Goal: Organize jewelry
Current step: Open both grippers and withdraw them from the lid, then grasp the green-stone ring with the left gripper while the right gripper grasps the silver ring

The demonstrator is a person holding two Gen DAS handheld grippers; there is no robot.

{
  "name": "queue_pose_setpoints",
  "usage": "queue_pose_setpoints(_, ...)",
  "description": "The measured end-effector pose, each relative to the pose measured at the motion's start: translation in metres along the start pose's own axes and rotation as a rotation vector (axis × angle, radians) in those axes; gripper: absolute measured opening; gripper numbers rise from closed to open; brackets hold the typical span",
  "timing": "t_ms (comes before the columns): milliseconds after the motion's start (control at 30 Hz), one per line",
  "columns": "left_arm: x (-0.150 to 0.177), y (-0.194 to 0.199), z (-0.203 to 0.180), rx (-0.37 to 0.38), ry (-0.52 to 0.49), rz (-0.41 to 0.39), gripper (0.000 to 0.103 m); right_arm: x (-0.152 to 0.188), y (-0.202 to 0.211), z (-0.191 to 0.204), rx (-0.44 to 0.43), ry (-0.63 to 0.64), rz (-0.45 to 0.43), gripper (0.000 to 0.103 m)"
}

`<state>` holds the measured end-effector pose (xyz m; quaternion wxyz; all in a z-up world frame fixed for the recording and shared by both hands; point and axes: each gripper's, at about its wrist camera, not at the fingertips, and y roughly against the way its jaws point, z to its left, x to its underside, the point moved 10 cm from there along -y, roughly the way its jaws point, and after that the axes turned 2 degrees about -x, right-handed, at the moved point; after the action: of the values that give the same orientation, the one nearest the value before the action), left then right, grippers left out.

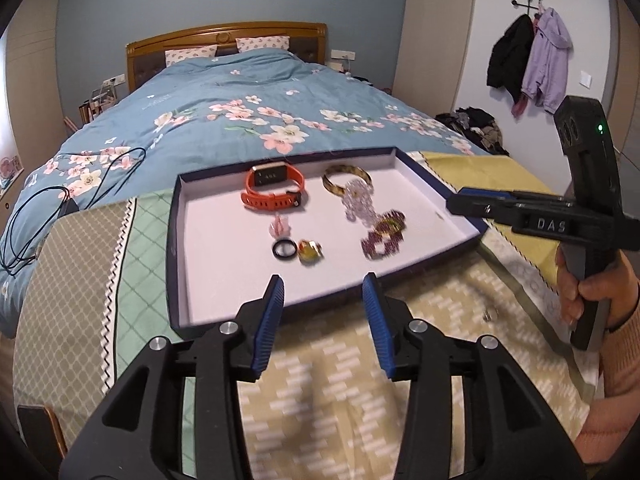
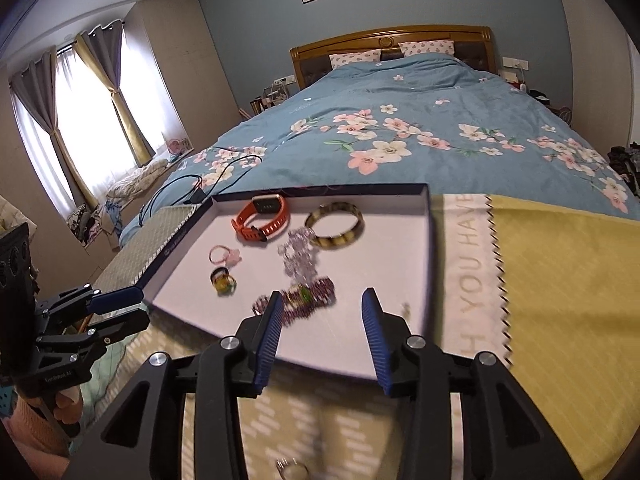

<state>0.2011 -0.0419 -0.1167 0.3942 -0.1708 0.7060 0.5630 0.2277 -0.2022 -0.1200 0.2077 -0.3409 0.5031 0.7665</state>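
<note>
left tool (image 1: 323, 288) empty | tray (image 1: 182, 280): watch (image 1: 272, 190), bangle (image 1: 346, 178), rings (image 1: 298, 249)

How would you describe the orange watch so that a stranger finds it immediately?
Find the shallow dark-rimmed tray lying before the blue floral bed. The orange watch lies at its far side, left of the mottled bangle. It alone has a strap and screen.

The dark red bead bracelet (image 1: 383, 237) is smeared by motion blur, individual beads unreadable; the pale lilac bead cluster (image 2: 299, 258) is likewise blurred; a small metallic item (image 2: 291, 469) at the right wrist view's lower edge is too blurred to identify; the person's sleeve (image 1: 618, 380) is cut off by the frame's edge.
</note>
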Motion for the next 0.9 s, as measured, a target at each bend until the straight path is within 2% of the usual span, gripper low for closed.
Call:
queue_pose_setpoints(200, 0.019, 0.004, -0.017, 0.038, -0.029, 0.020, 0.043, 0.017, 0.020, -0.008, -0.001, -0.002, 0.006, 0.038)
queue_pose_setpoints(567, 0.039, -0.007, -0.047, 0.087, -0.076, 0.076, 0.044, 0.071, 0.024, 0.007, -0.015, 0.079, 0.112, 0.040)
queue_pose_setpoints(900, 0.045, -0.026, -0.054, 0.093, -0.069, 0.140, 0.044, 0.088, 0.022, 0.021, -0.006, 0.156, 0.158, 0.040)
